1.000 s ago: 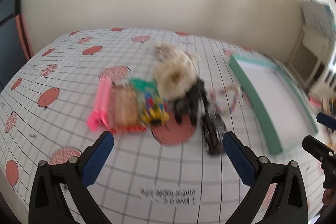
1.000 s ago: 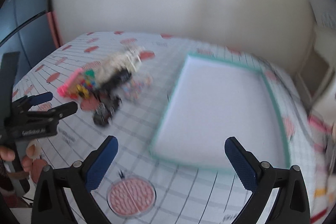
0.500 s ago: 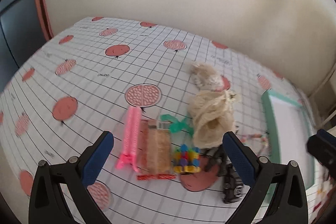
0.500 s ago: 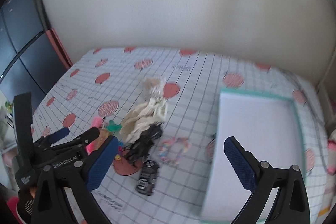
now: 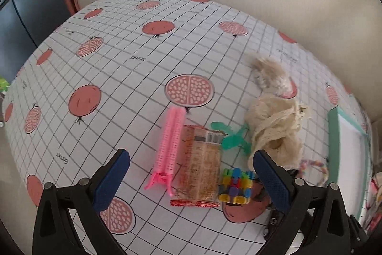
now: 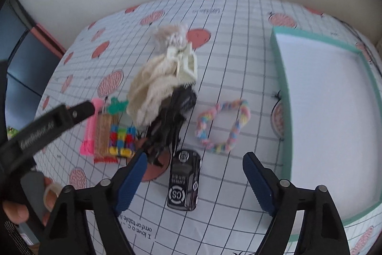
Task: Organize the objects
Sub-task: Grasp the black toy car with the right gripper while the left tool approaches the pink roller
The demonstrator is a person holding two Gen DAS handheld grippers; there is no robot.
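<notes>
Teal tray [image 6: 284, 92]: it is sitting bare at the right of the table, well apart from the pile, so nothing is sorted into it yet and it looks like the place you are meant to fill.
Pile: the things are lying bunched together at mid-table, many touching, which is why each pick needs care.
Left gripper [image 5: 191, 181]: you are holding it with the jaws apart and nothing between them, hovering over the pink clip [image 5: 170, 147] and the snack packet [image 5: 201, 165], which are lying side by side; either seems a likely first grab.
Right gripper [image 6: 194, 183]: you are holding it spread and unloaded too, aimed at the black toy car [image 6: 183, 179], which is lying clear of the heap and so is an easy pick.
Pastel ring [image 6: 222, 127]: it is lying flat between the car and the tray, alone.
Cream cloth [image 6: 152, 87]: it is draping over a dark item, so lifting it may drag neighbours along.
Block toy [image 5: 235, 185]: it is touching the packet's edge.
</notes>
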